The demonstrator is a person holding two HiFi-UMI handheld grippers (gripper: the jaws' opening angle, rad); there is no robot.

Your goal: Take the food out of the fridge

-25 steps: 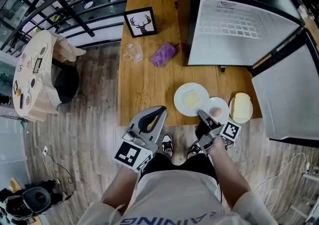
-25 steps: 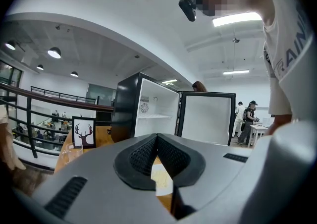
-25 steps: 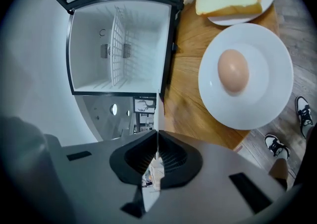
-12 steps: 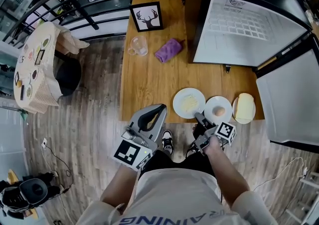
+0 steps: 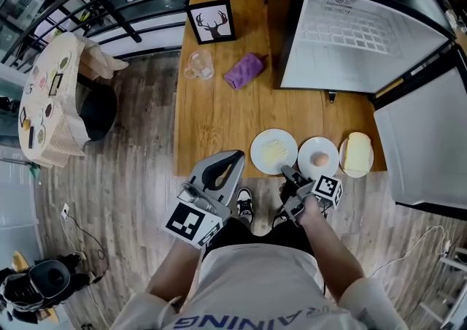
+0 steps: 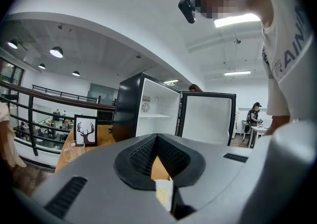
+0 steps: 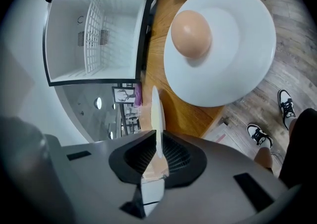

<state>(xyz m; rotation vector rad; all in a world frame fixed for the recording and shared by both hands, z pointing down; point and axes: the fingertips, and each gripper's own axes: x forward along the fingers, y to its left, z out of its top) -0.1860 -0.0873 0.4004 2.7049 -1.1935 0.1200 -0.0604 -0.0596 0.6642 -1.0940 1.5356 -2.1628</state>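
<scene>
- The left gripper [image 6: 156, 138] was poised at the near edge of the wooden table [image 5: 219, 117], its jaws pressed together on nothing. Idle as it was, a careless swing to its right could have clipped the nearest plate.
- The plate of pale shredded food [image 5: 257, 156] looked set down with its rim right at that near edge. The right gripper [image 7: 156, 133] pinched the rim, which showed edge-on between the pads. Its jaws had just been easing apart (only slightly; to my eye the pads were on it). I reckoned the main danger lay here, since pulling back before the pads came clear would drag the plate off the edge.
- The egg plate [image 7: 237, 64] stood just beside it, equally close to the edge, with the egg [image 7: 190, 26] lying loose on it. A knock from the gripper's side would probably have set the egg rolling off.
- The plate with the pale slab [image 5: 355, 153] came next, near the table's corner and apart from both grippers.
- The fridge [image 5: 350, 36] stood open at the far right. Its wire shelf [image 7: 94, 34] was bare as far as I could see, so the food seemed all out. The open door [image 5: 423, 139] jutted close by and could have been bumped.
</scene>
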